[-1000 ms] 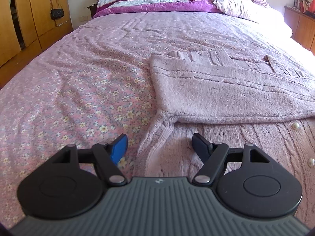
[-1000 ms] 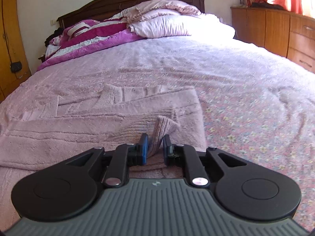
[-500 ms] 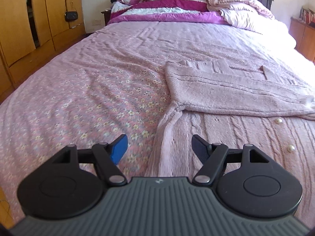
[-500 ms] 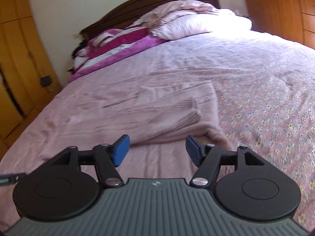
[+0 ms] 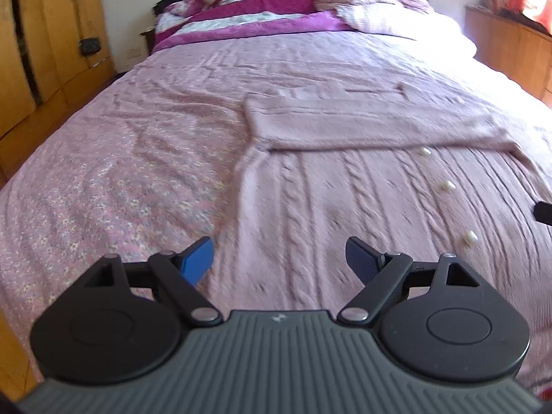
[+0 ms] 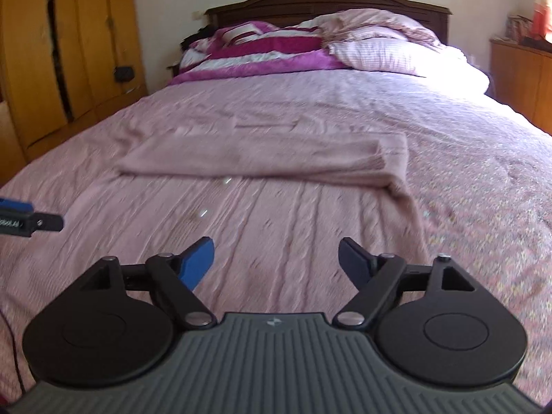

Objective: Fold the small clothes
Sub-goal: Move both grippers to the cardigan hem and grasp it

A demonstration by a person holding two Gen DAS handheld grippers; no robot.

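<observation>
- Nearest, a pink cable-knit cardigan (image 5: 345, 207) lies flat on the bed (image 5: 120, 179), its ribbed cables running away from both cameras.
- Small pale buttons (image 5: 445, 186) dot its front in a line toward the right of the left wrist view.
- Farther up, its upper part is folded across the body as a smooth band (image 6: 262, 158), the fold edge running side to side; a ribbed cuff shows at the band's right end in the right wrist view.
- Left gripper (image 5: 279, 258): jaws wide apart, just been opening further; nothing between them, and they hang over the cardigan's near left part with no contact visible.
- Right gripper (image 6: 276, 258): jaws wide apart, just been opening; nothing between the blue pads, knit below them.
- Each gripper's tip pokes into the other's view at the frame edge.
- Beyond the cardigan, bare floral bedspread, then a magenta-and-white striped quilt (image 6: 262, 51) and a pink pillow (image 6: 390, 51) against a dark headboard (image 6: 327, 0).
- Wooden wardrobe (image 6: 51, 51) at left, a low wooden cabinet (image 5: 510, 48) at right.
</observation>
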